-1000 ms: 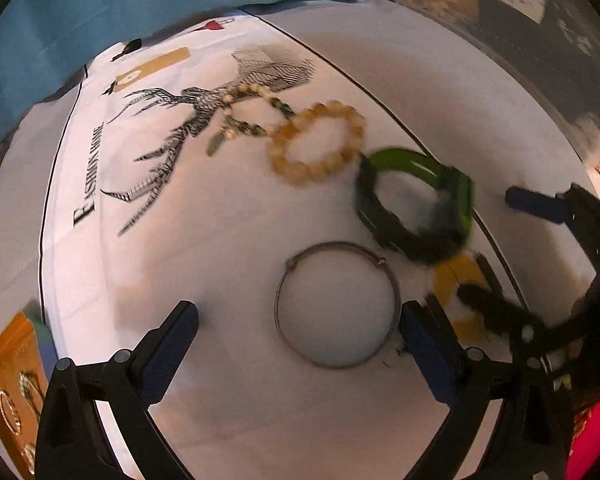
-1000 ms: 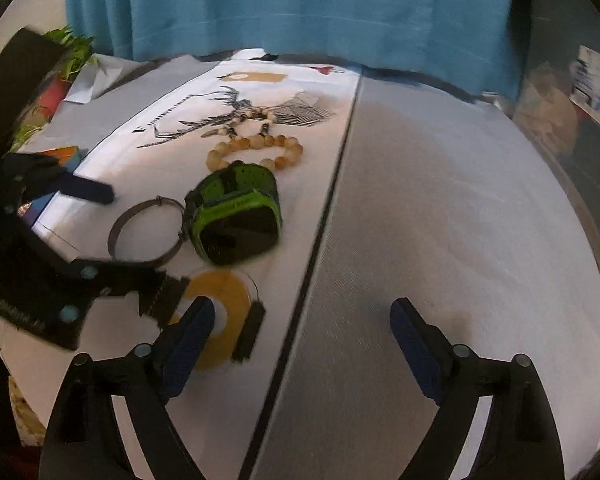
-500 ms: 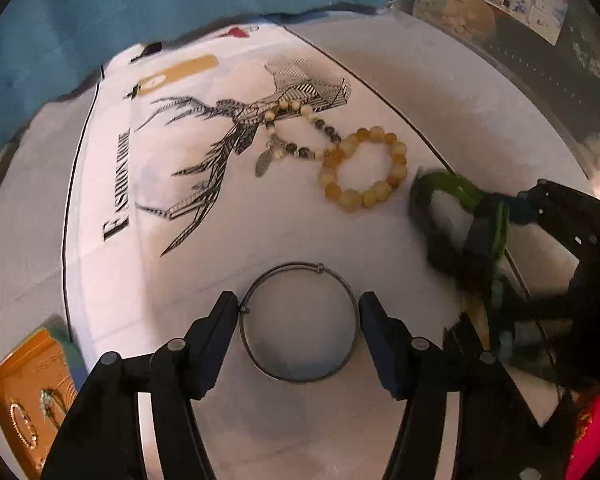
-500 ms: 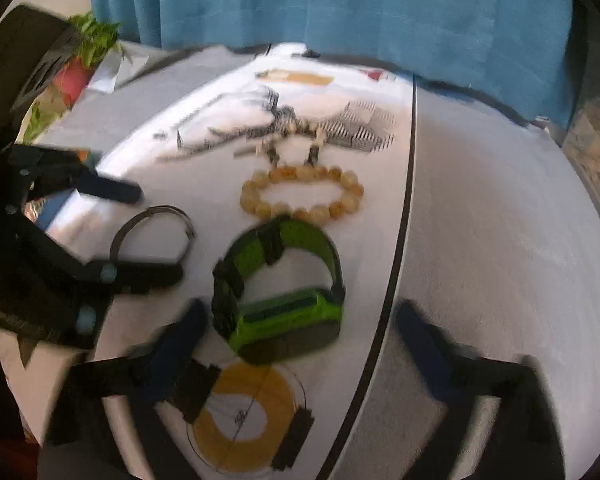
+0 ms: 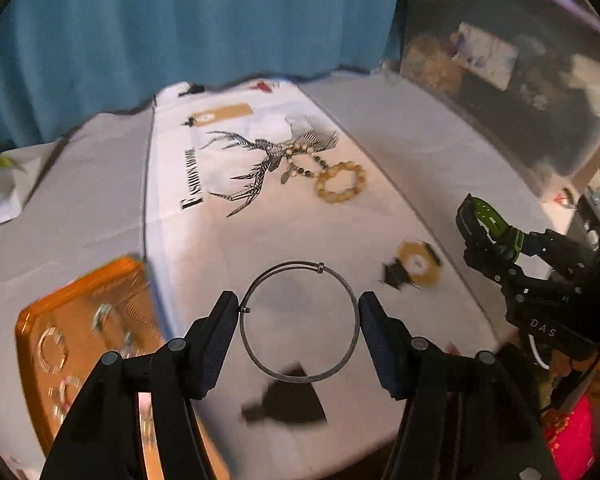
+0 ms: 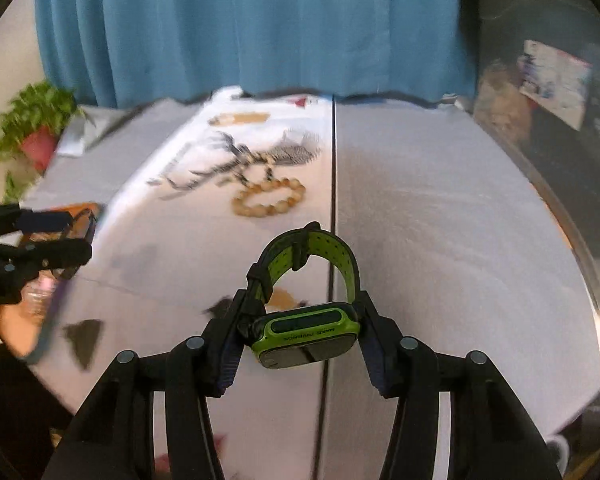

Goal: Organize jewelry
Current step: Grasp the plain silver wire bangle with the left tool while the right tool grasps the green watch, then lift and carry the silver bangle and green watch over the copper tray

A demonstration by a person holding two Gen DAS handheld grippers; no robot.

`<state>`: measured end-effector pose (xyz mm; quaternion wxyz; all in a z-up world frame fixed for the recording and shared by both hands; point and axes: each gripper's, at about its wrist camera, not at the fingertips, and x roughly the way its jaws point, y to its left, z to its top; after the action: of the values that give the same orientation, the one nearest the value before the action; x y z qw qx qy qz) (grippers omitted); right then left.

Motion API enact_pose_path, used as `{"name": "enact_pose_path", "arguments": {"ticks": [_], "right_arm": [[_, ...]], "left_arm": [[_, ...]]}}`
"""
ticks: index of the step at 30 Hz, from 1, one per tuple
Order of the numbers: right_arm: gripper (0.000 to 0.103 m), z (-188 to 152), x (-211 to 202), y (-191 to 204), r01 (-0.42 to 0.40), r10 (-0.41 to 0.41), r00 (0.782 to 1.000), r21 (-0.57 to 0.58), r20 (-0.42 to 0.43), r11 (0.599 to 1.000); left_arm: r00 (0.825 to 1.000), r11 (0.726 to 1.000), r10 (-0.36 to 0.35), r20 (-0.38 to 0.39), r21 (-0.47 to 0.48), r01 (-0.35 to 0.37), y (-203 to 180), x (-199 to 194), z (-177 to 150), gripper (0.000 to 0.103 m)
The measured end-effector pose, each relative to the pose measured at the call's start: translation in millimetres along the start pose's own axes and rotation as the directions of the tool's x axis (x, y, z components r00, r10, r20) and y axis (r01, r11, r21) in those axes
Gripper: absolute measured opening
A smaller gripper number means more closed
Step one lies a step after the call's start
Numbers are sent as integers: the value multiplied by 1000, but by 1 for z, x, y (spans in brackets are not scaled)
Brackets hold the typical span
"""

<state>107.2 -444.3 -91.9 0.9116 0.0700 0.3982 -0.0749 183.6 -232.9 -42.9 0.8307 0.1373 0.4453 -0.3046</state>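
Note:
My left gripper is shut on a thin metal bangle, held above the white cloth. My right gripper is shut on a green and black watch, also lifted; it shows at the right of the left wrist view. An amber bead bracelet and a smaller beaded bracelet with a charm lie on the deer print. An orange jewelry tray with rings in it sits at lower left.
A yellow round print with black tabs marks the cloth. A potted plant stands at the far left. A blue curtain hangs behind the table. Dark cluttered shelving is at right.
My left gripper closed on the bangle and lifted it. My right gripper closed on the green watch and lifted it off the cloth. Both cameras rose and tilted up.

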Motion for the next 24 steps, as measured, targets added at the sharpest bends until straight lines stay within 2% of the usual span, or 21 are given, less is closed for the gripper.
{"name": "enact_pose_path", "arguments": {"ticks": [6,13,18,24], "right_arm": [[52,-27,-81,38,-39,40,995,-14,87,999],[52,-83,-140,88,-116,119,991,-53,62,992],[52,-121,-167,116,-149,151,988,-76,27,986],[52,-151,-188,145,-168,169,986,-127,1,978]], "left_arm": [[996,1000,20,85,-12,-19,-7,-79,-57,58],[989,996,50,142,-83,-38,-4,-153,-132,58],[987,992,56,150,-123,-37,-4,-180,-178,58],[981,987,93,168,-144,-69,-3,-198,-211,58]]}}
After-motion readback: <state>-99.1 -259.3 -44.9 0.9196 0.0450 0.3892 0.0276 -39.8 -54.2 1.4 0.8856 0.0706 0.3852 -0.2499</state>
